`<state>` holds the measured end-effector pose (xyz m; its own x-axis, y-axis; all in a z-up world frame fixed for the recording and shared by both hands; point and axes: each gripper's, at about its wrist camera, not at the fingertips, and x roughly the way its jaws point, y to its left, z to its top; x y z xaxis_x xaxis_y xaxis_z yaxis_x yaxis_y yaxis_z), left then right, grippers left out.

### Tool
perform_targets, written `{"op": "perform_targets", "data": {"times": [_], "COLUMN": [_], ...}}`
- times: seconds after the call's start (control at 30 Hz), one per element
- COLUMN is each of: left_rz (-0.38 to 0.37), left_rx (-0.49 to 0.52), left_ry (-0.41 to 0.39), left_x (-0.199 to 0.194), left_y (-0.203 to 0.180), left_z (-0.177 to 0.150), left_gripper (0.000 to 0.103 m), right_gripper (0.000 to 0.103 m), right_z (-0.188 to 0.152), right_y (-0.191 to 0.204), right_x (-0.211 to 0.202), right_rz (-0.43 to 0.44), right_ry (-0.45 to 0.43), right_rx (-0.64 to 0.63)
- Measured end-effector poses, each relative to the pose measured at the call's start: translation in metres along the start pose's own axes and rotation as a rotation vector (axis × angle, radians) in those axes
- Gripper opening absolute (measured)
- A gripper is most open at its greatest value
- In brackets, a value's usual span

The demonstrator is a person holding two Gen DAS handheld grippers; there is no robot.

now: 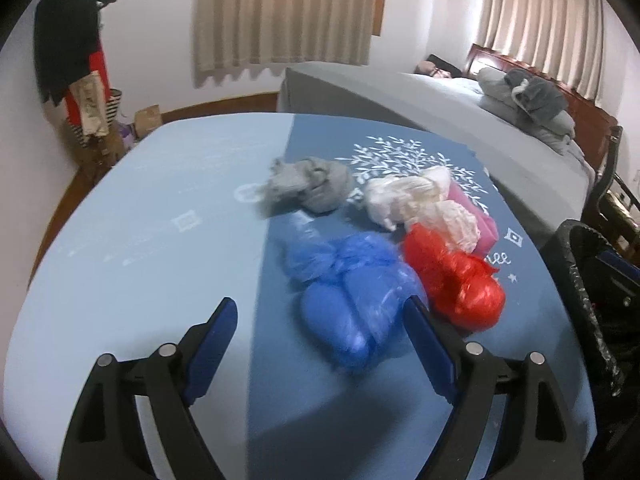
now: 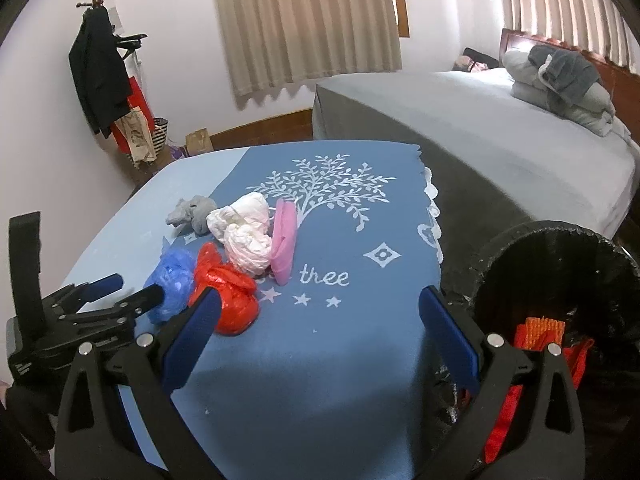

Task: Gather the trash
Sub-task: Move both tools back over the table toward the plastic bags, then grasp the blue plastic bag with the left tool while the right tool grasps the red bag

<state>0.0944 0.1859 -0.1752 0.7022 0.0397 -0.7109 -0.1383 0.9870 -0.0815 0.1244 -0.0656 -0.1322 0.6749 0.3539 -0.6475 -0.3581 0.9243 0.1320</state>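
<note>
Several wads of trash lie on the blue cloth: a blue plastic bag (image 1: 352, 300) (image 2: 170, 280), a red one (image 1: 456, 280) (image 2: 228, 296), two white ones (image 1: 400, 196) (image 2: 244, 232), a grey wad (image 1: 312, 184) (image 2: 192, 210) and a pink piece (image 1: 486, 224) (image 2: 284, 240). My left gripper (image 1: 320, 320) is open, its jaws either side of the blue bag, not gripping; it shows in the right wrist view (image 2: 132, 286). My right gripper (image 2: 320, 300) is open and empty above the cloth. A black-lined bin (image 2: 552, 272) (image 1: 592, 300) at the right holds orange and red trash (image 2: 540, 332).
The table (image 1: 140, 248) has a light blue cover with a darker tree-print cloth (image 2: 340, 320). A grey bed (image 2: 480, 132) with folded bedding stands behind at the right. A coat stand (image 2: 100, 72) with clothes and bags is at the back left.
</note>
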Motion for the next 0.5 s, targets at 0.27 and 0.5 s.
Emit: {"op": "perform_targets", "data": {"times": [0.27, 0.5], "left_rz": [-0.114, -0.178], "left_rx": [-0.011, -0.009], "left_ry": [0.082, 0.066], "left_x": [0.033, 0.03], "left_y": [-0.004, -0.004], "left_z": [0.009, 0.012], "left_gripper": [0.073, 0.043], "right_gripper": [0.096, 0.096], "right_z": [-0.002, -0.001], "right_y": [0.001, 0.007], "right_x": [0.008, 0.013], "right_rz": [-0.005, 0.004], "right_ry": [0.02, 0.028], "right_rx": [-0.003, -0.01]}}
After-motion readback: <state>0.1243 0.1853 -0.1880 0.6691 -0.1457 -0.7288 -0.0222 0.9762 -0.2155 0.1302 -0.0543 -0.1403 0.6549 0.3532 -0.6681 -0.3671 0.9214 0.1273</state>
